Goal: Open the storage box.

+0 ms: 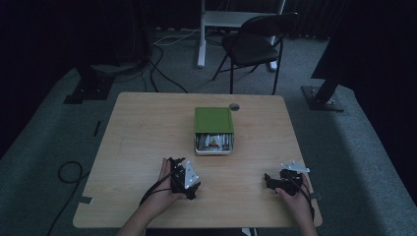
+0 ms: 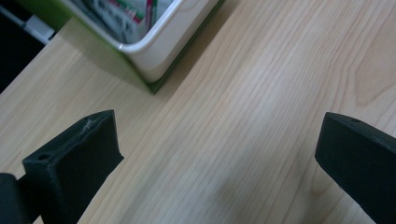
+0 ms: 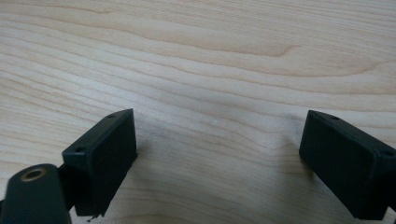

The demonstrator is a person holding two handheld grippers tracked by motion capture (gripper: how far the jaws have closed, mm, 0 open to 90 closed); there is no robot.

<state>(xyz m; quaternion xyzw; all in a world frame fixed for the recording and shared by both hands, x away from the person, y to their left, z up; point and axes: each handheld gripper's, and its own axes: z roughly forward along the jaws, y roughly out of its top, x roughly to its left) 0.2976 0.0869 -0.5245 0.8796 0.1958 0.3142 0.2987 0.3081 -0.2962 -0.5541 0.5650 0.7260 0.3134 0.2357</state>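
- Green box (image 1: 213,119): lies near the middle of the table (image 1: 142,132), nearer the far edge than the near one; its long axis runs from far edge to near edge.
- White drawer (image 1: 213,145): slid partway out of the box toward the near edge, open on top, with small packets inside; its contents are too small to name. In the left gripper view its rounded corner (image 2: 154,51) sits at the upper left, with bare wood between it and the jaws.
- Left gripper (image 1: 183,173): held just off the near edge, left of centre; jaws spread wide, nothing between them. The drawer lies straight ahead and slightly to its right, near.
- Right gripper (image 1: 275,180): held by the near right corner; jaws also spread wide and empty, over bare wood (image 3: 210,84). The drawer lies ahead and well to its left.
- Nearer hand: the left, by a clear margin.
- Judgement: the drawer's open end faces the person, so a reach forward from the left gripper meets its front wall squarely.
- Round grommet (image 1: 234,106): by the far edge, just beside the box's far right corner.
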